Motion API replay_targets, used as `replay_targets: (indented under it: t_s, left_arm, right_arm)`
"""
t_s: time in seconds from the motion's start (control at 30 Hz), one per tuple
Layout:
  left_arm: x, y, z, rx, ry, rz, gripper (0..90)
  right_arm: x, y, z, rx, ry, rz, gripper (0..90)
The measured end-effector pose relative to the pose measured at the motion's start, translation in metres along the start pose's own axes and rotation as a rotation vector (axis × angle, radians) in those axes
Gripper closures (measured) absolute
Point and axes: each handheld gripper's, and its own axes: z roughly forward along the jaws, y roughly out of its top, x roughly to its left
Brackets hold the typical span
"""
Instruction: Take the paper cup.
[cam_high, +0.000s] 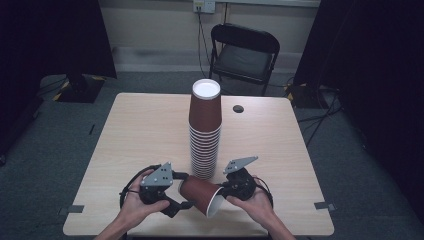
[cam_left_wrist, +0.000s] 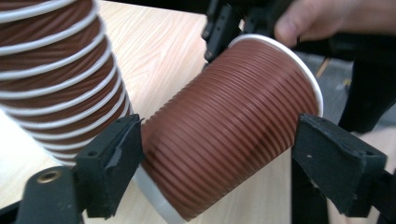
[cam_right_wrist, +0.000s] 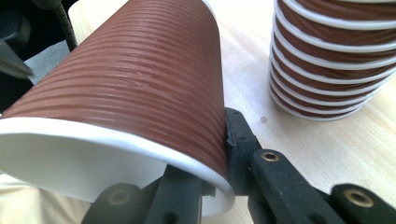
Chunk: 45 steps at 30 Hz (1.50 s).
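Observation:
A brown ribbed paper cup (cam_high: 197, 192) lies on its side just above the table's front part, mouth toward the right. My right gripper (cam_high: 223, 193) is shut on its white rim, one jaw inside the mouth and one outside (cam_right_wrist: 219, 154). My left gripper (cam_high: 185, 190) reaches in from the left. Its jaws stand on either side of the cup's body (cam_left_wrist: 224, 126) near the base, close against the wall without clamping it. A tall stack of the same cups (cam_high: 205, 130) stands upright right behind, close to the held cup (cam_right_wrist: 140, 79).
The wooden table (cam_high: 140, 130) has a dark cable hole (cam_high: 238, 108) at the back right. A black folding chair (cam_high: 245, 50) stands beyond the far edge. Both hands are close to the table's front edge.

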Motion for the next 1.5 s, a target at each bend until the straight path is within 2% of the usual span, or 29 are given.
replay_targets:
  t_s: [0.27,0.33,0.4,0.5,0.57,0.8,0.9,1.07,1.17,1.2,1.3,1.4,1.43,1.5]
  left_arm:
    - [-0.003,0.001,0.014,0.058,-0.022,0.087,15.2]
    - [-0.003,0.003,0.016,0.090,-0.035,0.111,15.3]
    - [-0.004,0.004,0.016,0.083,-0.060,0.125,15.9]
    - [-0.005,0.006,0.019,0.132,-0.079,0.173,15.3]
    - [-0.006,0.008,0.021,0.137,-0.085,0.193,15.2]
    - [-0.006,0.009,0.033,0.230,-0.127,0.287,7.9]
    - [-0.006,0.009,0.039,0.228,-0.133,0.283,4.2]
    - [-0.009,0.010,0.047,0.242,-0.156,0.312,2.1]
    - [-0.011,0.010,0.050,0.254,-0.146,0.342,2.7]
    - [-0.012,0.009,0.050,0.246,-0.138,0.329,2.6]
    - [-0.013,0.010,0.050,0.251,-0.129,0.335,3.1]
    - [-0.013,0.011,0.051,0.263,-0.125,0.386,2.7]
    - [-0.016,0.010,0.052,0.248,-0.118,0.366,3.4]
    - [-0.017,0.010,0.053,0.243,-0.111,0.385,3.5]
  right_arm:
    - [0.000,0.001,0.004,0.047,0.024,-0.005,85.4]
    - [0.001,0.002,0.005,0.065,0.022,-0.010,85.8]
    - [0.002,0.003,0.006,0.065,0.021,-0.016,86.0]
    - [0.002,0.005,0.006,0.083,0.035,-0.019,86.1]
    - [0.003,0.006,0.008,0.092,0.034,-0.021,86.2]
    - [0.001,0.008,0.013,0.122,0.068,-0.007,86.3]
    - [0.000,0.010,0.013,0.133,0.070,0.002,86.3]
    - [0.000,0.014,0.012,0.150,0.092,0.014,86.3]
    - [0.000,0.017,0.014,0.172,0.096,0.024,86.3]
    - [0.000,0.017,0.014,0.174,0.096,0.030,86.3]
    - [-0.001,0.018,0.015,0.185,0.099,0.053,86.3]
    - [0.000,0.020,0.017,0.201,0.093,0.069,86.3]
    - [0.000,0.020,0.018,0.207,0.092,0.076,86.3]
    - [0.000,0.022,0.018,0.211,0.087,0.073,86.3]
